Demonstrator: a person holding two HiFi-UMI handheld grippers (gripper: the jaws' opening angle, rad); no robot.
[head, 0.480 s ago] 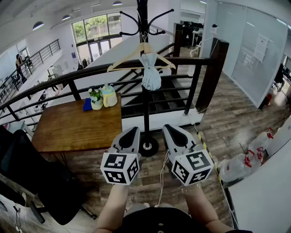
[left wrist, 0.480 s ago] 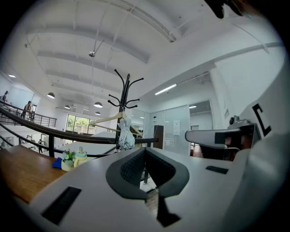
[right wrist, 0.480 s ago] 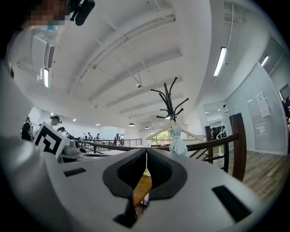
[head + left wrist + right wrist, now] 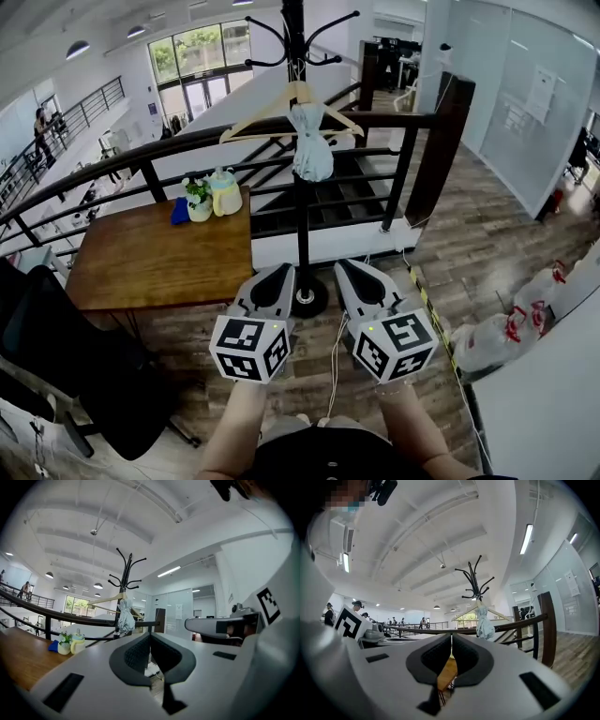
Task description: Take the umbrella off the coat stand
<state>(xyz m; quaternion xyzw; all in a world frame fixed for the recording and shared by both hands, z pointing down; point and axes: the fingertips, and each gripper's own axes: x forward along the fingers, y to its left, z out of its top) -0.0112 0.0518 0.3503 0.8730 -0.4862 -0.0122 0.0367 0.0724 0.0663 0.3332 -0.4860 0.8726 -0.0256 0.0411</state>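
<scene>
so there's a wooden table by the dark railing with a potted plant, yellow bottle and blue cloth at its far edge, black chair left, white bags right

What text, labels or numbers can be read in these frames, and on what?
No readable words or numbers in any view.
Left tool and right tool: their cubes carry black-and-white square markers only, no letters or digits.
Sheet on the glass wall: has print, too small to read.
</scene>
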